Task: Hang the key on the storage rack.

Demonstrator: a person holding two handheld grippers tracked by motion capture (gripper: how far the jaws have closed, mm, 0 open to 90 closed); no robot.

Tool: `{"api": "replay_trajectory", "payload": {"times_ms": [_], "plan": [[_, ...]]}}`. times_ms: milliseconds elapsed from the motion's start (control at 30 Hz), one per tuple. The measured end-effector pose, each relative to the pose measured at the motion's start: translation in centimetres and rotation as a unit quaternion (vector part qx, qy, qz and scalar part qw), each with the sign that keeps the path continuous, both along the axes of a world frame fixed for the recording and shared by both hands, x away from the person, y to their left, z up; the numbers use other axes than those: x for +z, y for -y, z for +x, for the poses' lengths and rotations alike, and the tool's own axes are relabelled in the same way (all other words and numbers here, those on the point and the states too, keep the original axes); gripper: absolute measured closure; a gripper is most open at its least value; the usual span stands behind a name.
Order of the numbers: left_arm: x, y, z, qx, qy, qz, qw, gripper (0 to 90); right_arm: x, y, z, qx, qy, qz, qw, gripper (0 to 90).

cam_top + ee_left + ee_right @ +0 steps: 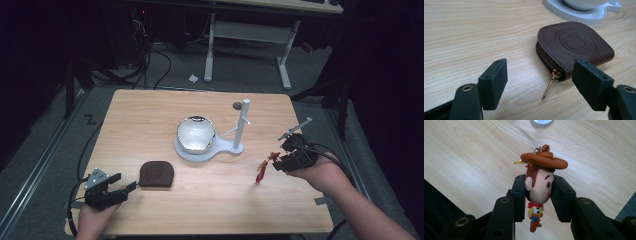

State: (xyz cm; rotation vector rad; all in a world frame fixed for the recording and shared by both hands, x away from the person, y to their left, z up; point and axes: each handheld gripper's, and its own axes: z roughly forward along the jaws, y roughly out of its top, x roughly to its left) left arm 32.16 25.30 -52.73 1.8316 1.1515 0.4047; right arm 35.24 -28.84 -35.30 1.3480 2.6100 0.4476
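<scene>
Here the right gripper (539, 192) has its fingers pinched on the head of a cowboy figure keychain (539, 187), held above the tabletop (150, 115). The left gripper (540, 80) rests with fingers spread wide, just short of a brown zip pouch (574, 46) near the white stand (210, 147).

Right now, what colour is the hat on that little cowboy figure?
Brown, with an orange tint; the cowboy figure's hat shows best in the right gripper view.

A cowboy-figure keychain (539, 187) with a brown hat hangs clamped by its head. A brown zipped coin pouch (574, 47) lies flat on the tabletop (474, 32).
</scene>
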Motion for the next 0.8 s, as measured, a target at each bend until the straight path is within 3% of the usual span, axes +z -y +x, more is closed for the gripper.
{"api": "replay_trajectory", "payload": {"times_ms": [800], "plan": [[0.0,-0.2,0.0,0.002,0.000,-0.002,1.0000,29.0,2.5,-2.3,2.5,0.023,0.000,-0.014,0.9996,66.3]]}}
